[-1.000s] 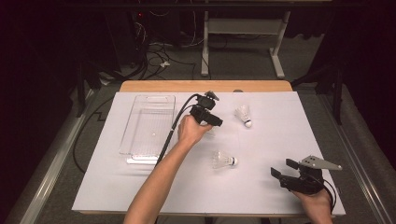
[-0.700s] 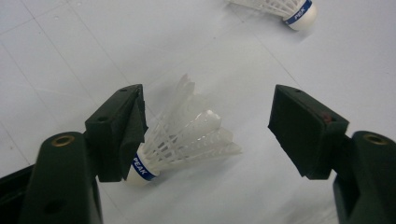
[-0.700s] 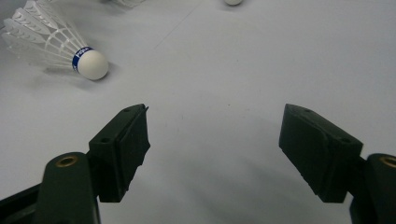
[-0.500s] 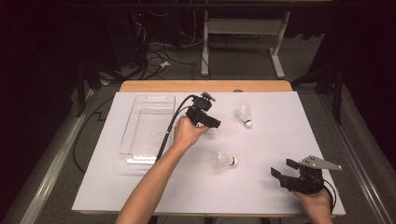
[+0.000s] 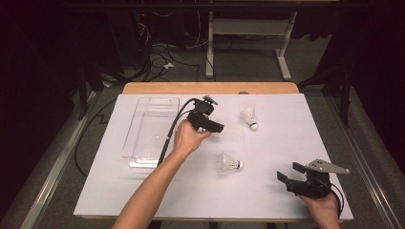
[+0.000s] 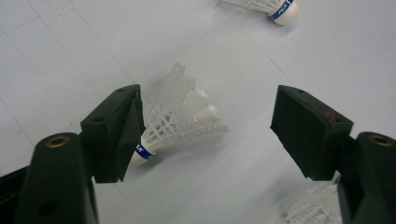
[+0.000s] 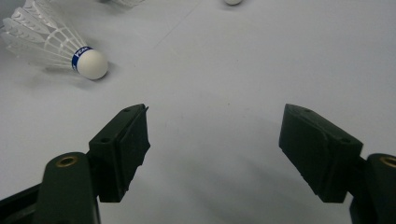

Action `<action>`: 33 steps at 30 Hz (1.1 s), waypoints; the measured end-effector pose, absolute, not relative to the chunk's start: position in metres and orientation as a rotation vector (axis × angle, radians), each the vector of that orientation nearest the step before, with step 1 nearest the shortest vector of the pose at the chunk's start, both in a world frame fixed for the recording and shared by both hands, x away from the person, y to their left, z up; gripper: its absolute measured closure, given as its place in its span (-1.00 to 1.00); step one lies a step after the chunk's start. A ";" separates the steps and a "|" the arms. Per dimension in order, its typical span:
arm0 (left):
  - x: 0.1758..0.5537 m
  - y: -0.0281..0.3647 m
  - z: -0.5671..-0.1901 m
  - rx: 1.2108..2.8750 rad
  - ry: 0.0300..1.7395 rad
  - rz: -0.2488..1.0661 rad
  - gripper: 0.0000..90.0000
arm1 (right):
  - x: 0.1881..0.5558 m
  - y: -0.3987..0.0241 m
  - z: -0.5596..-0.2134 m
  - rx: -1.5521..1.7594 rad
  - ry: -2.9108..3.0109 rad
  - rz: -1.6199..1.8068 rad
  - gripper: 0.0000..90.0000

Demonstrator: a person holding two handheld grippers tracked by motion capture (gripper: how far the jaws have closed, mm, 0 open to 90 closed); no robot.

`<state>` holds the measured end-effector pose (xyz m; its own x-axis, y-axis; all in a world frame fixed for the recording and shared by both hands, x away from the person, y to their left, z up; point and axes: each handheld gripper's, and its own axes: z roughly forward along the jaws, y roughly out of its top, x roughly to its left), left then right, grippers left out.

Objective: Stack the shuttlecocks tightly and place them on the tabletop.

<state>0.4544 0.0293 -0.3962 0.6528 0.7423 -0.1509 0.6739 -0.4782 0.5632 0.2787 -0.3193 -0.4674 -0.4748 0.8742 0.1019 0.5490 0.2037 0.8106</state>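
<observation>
White feathers, white cork tip, blue band: a shuttlecock [image 6: 180, 122] lies on its side between the wide-open jaws of the left gripper [image 5: 208, 125], its cork end just beside one pad, the other pad well clear. No grip; the jaws have just been opening. In the high view this gripper sits mid-worktop, just right of the tray, in the person's left hand [image 5: 189, 138].

Second shuttlecock [image 5: 229, 163] lies near the middle of the white worktop [image 5: 296, 143], cork pointing right. Third shuttlecock [image 5: 249, 117] lies further back, right of the left gripper, cork toward the near side.

Right gripper [image 5: 292, 177] rests at the near right corner, jaws wide, nothing between them; its own view has a shuttlecock well off at upper left.

Versus a second ago: left hand and gripper shifted slightly, the two open-lying shuttlecocks and right gripper unchanged.

Clear plastic tray [image 5: 143, 143] lies left of the left gripper, empty.
</observation>
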 end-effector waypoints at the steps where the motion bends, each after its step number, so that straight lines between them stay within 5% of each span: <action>1: 0.454 0.030 -0.396 2.276 1.094 0.149 -0.42 | 0.279 -0.319 -0.467 1.328 2.104 1.168 -0.46; 33: 0.429 0.046 -0.398 2.272 1.076 0.160 -0.40 | 0.279 -0.319 -0.467 1.329 2.104 1.167 -0.46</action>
